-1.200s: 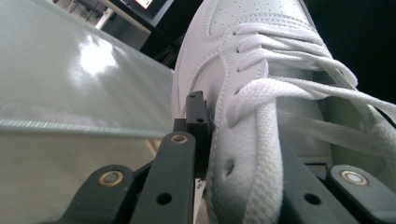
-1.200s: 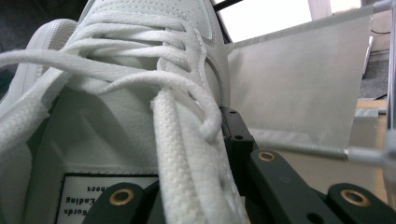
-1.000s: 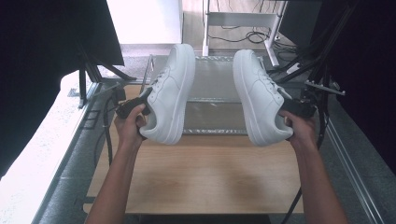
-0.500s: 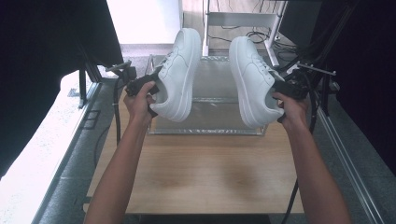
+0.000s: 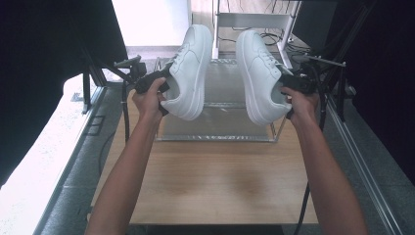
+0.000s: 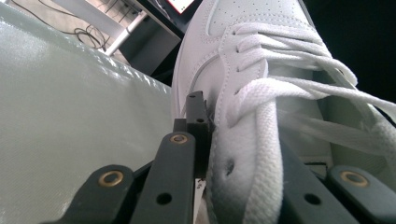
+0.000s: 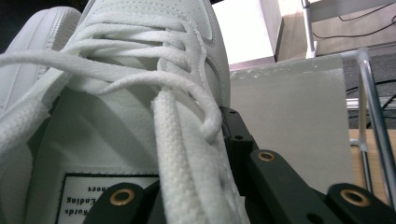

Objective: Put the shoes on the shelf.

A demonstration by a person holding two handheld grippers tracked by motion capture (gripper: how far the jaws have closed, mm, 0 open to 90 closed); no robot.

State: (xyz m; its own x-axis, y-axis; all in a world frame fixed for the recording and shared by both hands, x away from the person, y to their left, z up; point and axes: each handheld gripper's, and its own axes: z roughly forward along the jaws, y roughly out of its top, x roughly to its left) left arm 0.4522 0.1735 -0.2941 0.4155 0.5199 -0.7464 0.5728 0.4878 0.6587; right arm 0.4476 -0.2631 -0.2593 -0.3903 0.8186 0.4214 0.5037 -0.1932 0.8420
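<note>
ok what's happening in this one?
A person holds a white sneaker in each handheld gripper, both lifted above a clear box at the far end of the wooden table. The left gripper is clamped on the side collar of the left sneaker, the right gripper on the right sneaker the same way. The toes point away from the person.

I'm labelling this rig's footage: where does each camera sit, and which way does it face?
High view: above the person's side, looking forward and down at the wooden table; both forearms, left tool and right tool show.
Left gripper view: rides the left tool, looking along its jaws at the left sneaker.
Right gripper view: rides the right tool, looking at the right sneaker.
Shared: the sneakers and the clear rack.
</note>
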